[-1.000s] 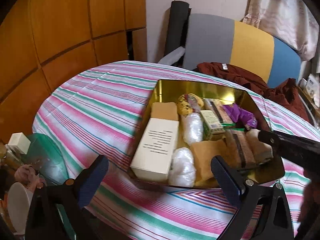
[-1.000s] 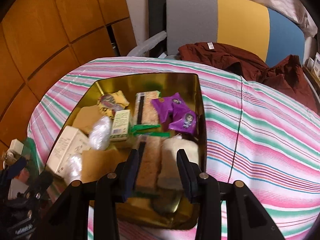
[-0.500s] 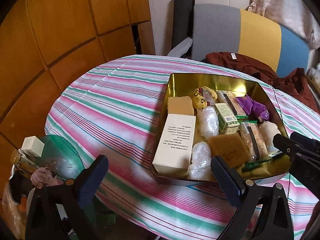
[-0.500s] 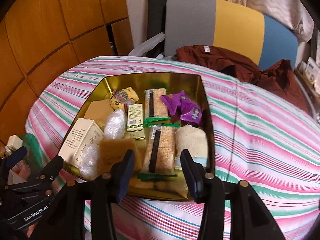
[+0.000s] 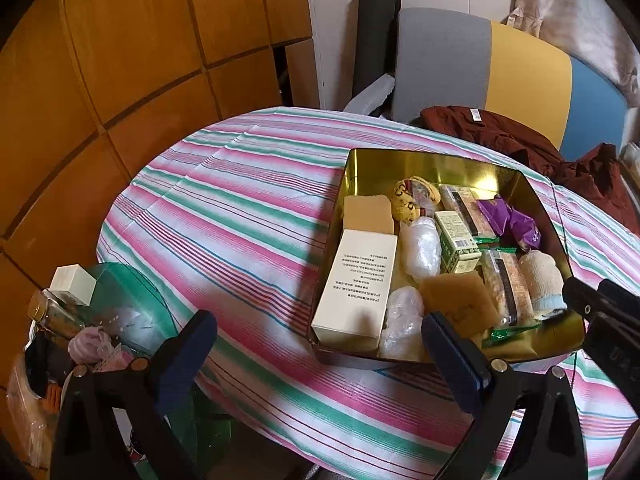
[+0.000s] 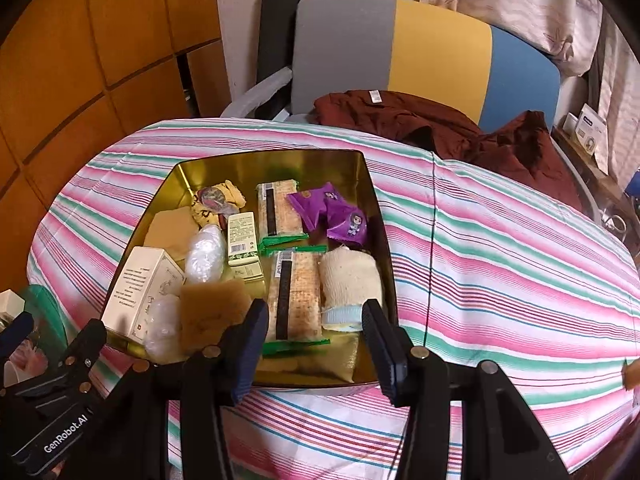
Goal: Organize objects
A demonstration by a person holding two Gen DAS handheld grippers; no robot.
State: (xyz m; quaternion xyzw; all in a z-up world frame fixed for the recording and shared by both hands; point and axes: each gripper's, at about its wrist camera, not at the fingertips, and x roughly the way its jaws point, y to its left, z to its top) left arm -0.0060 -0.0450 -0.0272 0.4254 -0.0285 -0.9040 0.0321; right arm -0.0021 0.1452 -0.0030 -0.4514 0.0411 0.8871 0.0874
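Tin [image 6: 372,216] front rim hidden behind right gripper [image 6: 314,344], empty, parted.

A round table [image 6: 500,248] stood covered by a cloth [image 5: 240,216] striped pink, green and white. A gold tin [image 6: 276,164] lay directly on the cloth, toward the near edge. At the far edge a dark red garment [image 6: 440,128] seemed to rest partly on the cloth, though it may have lain on the chair [image 6: 392,44] behind.
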